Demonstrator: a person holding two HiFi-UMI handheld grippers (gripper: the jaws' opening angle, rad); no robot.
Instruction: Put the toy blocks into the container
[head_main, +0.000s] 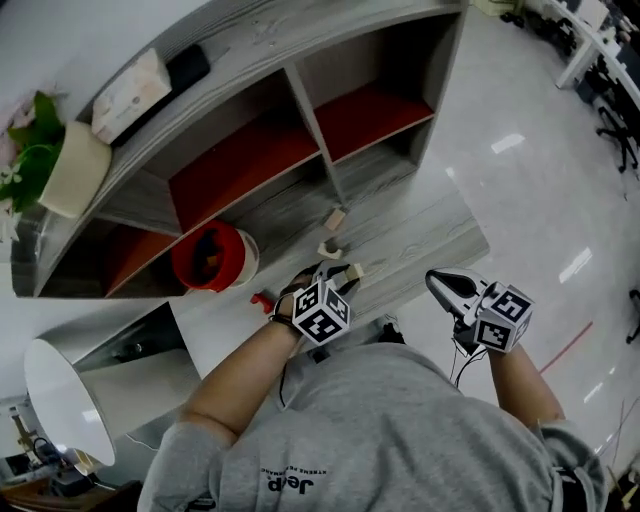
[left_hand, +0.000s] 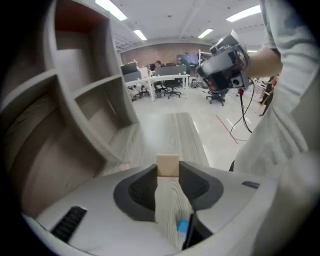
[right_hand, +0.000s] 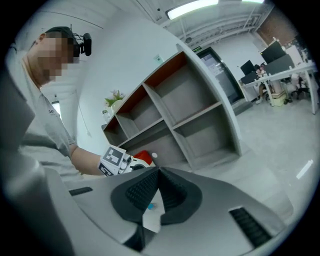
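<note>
In the left gripper view a tan wooden block (left_hand: 167, 164) sits pinched between the dark pads, and my left gripper (left_hand: 168, 175) is shut on it. The head view shows that gripper (head_main: 343, 277) above the grey wooden bench (head_main: 430, 235), right of the red container (head_main: 208, 257). Two more tan blocks (head_main: 336, 219) (head_main: 328, 248) lie on the bench beyond it, and a small red piece (head_main: 262, 298) lies near the container. My right gripper (head_main: 440, 283) hangs further right over the bench's near edge. Its jaws (right_hand: 159, 172) meet with nothing between them.
A grey shelf unit (head_main: 300, 110) with red-backed compartments stands behind the bench. A tissue box (head_main: 130, 92) and a potted plant (head_main: 50, 160) sit on its top. A white lampshade (head_main: 60, 400) is at the lower left. Office desks and chairs (left_hand: 160, 82) stand across the glossy floor.
</note>
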